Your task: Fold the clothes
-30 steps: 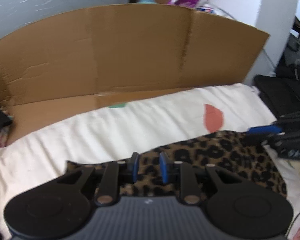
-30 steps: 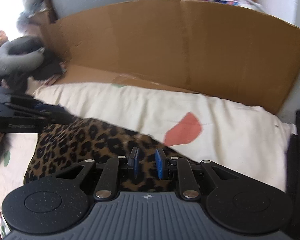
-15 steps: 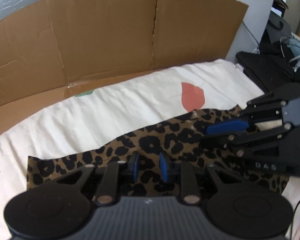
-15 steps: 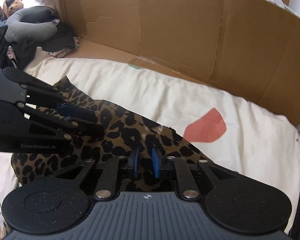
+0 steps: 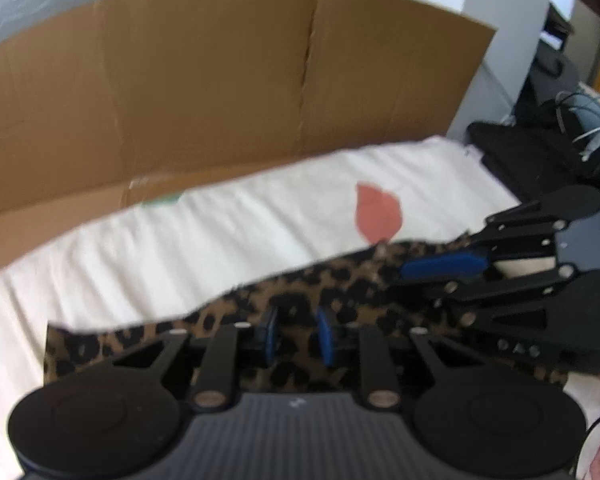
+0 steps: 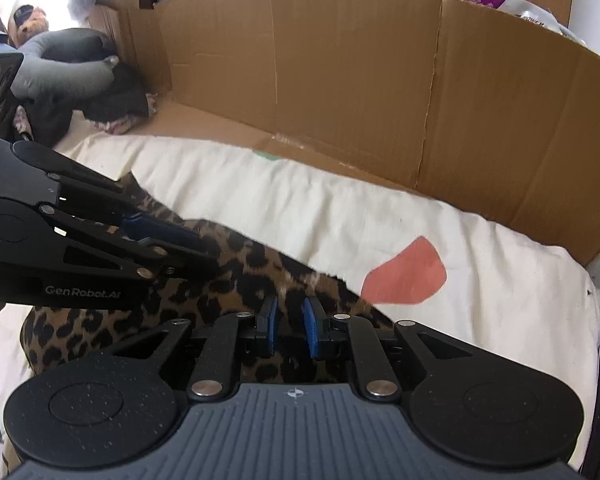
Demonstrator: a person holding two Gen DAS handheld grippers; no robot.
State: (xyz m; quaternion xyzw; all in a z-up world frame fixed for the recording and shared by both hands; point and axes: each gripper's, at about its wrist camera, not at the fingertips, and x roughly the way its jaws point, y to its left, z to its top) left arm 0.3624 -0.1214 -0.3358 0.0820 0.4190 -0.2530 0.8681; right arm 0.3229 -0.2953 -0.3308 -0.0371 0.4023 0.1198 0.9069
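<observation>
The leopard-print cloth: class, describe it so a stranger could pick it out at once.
Start at the tall brown cardboard wall; below it spreads a cream bedsheet with a coral leaf print. On the sheet's near side lies the leopard-print cloth, the only tan fabric with black spots there.

Right gripper [image 6: 290, 326] and left gripper [image 6: 188, 246] pinch leopard-print garment [image 6: 236, 276] over cream sheet [image 6: 340, 216]

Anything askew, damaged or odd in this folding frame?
The cardboard sheet propped behind the white bedding is split along a vertical crease. The leopard-print garment has a ragged, slanted far edge rather than a straight fold line. Nothing looks spilled.
</observation>
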